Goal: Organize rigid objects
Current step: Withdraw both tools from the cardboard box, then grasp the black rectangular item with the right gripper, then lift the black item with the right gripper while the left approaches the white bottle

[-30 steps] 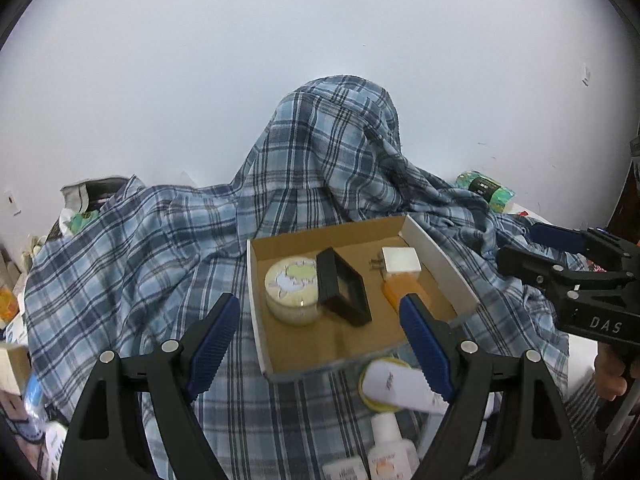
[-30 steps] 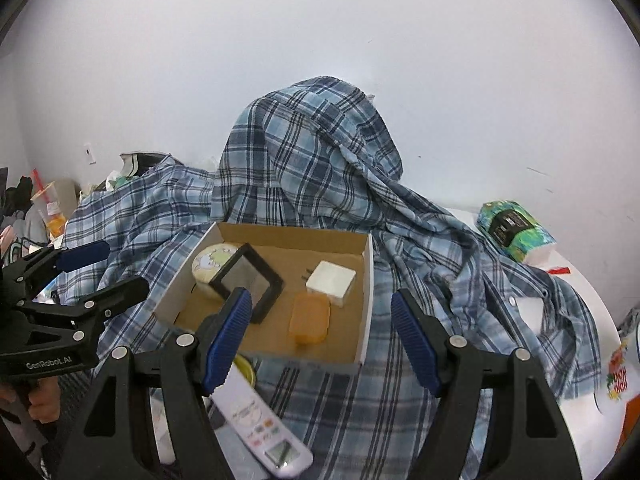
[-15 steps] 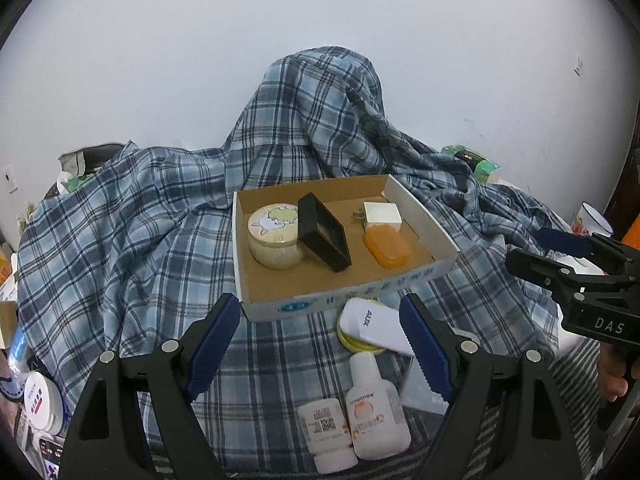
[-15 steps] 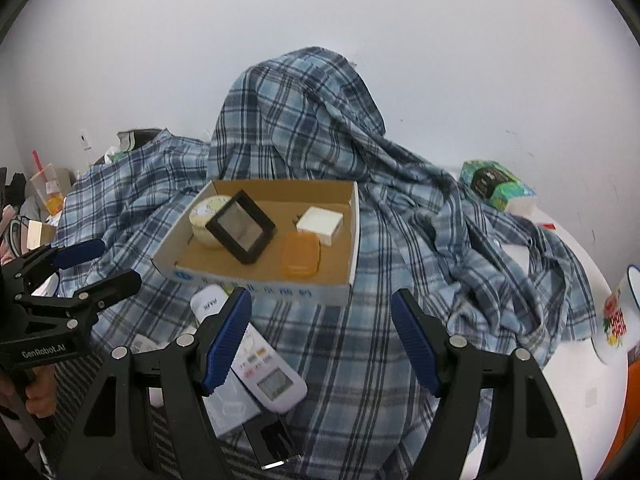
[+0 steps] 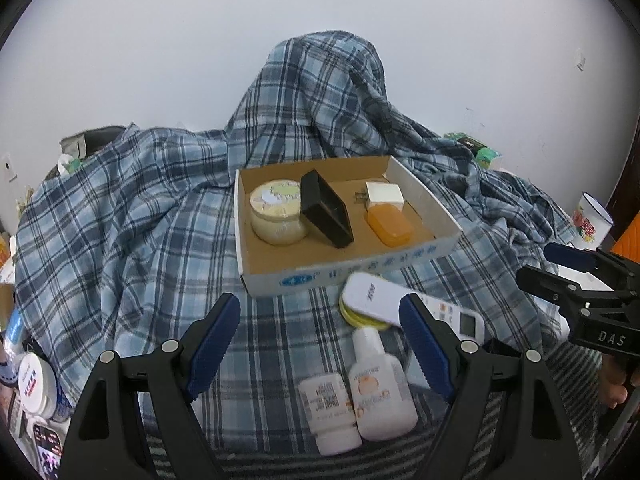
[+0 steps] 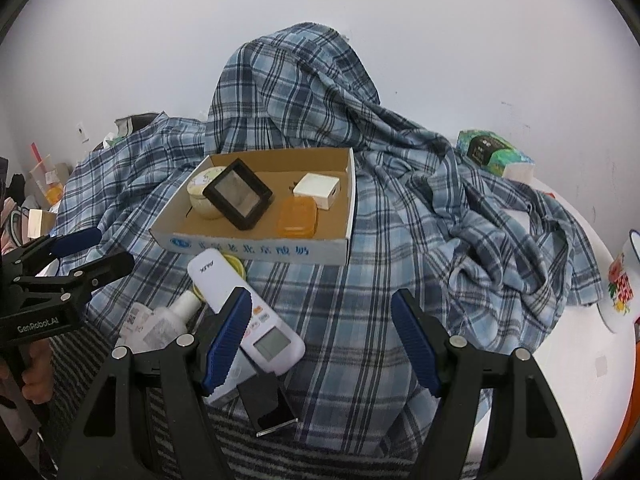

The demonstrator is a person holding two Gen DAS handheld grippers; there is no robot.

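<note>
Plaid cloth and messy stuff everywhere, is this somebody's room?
Probably a lived-in room at home, not a lab. A plaid shirt covers the surface, a cardboard box holds small things, and a remote and lotion bottles lie loose near the wall.

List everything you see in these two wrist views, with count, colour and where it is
cardboard tray: 1, brown inside, white front, on the plaid cloth
jar: 1, cream, tray's left part
black frame: 1, black, tilted against the jar
white charger: 1, white, tray's back right
orange case: 1, orange, before the charger
remote: 1, white, in front of the tray
yellow disc: 1, yellow, under the remote
bottles: 2, white, near edge
plaid cloth: 1, blue
mug: 1, white, far right
left gripper: open, empty
right gripper: open, empty
</note>
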